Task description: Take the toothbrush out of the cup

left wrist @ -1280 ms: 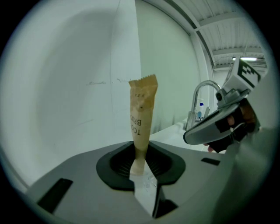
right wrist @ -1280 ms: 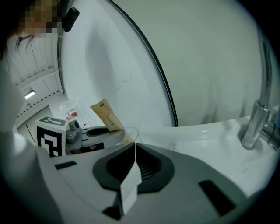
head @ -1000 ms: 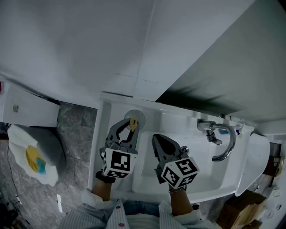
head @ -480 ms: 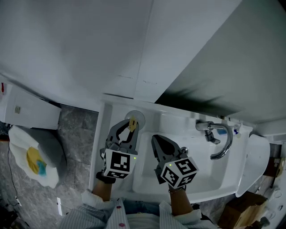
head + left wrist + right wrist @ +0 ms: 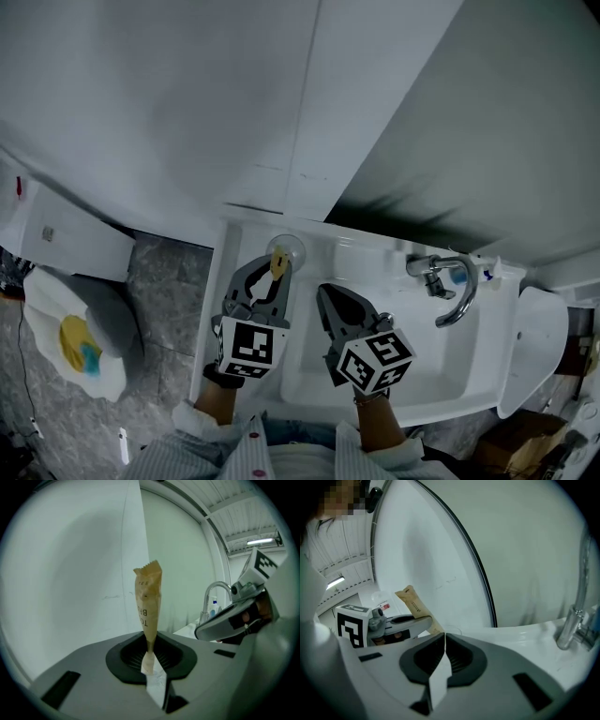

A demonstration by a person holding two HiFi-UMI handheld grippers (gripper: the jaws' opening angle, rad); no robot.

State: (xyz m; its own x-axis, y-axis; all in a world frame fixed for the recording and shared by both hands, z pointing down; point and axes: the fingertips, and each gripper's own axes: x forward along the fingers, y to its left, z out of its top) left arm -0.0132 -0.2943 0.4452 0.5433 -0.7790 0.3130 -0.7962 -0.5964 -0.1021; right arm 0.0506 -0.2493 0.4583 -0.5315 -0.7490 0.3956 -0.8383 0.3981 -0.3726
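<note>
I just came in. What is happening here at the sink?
A person holds two grippers over a white sink. The left gripper, whose jaws have just been closing, pinches a toothbrush in a brown paper wrapper, upright, near the clear cup at the sink's back corner. The right gripper is shut and empty beside it.

A white panelled wall (image 5: 187, 94) is seen above a white ceramic washbasin (image 5: 450, 375), on which a curved chrome tap (image 5: 461, 298) is mounted. A grey mottled stone floor (image 5: 164, 291) is laid at the left, where a white plastic bin liner (image 5: 47, 314) is spread open. A strip ceiling light (image 5: 260, 541) is lit.
</note>
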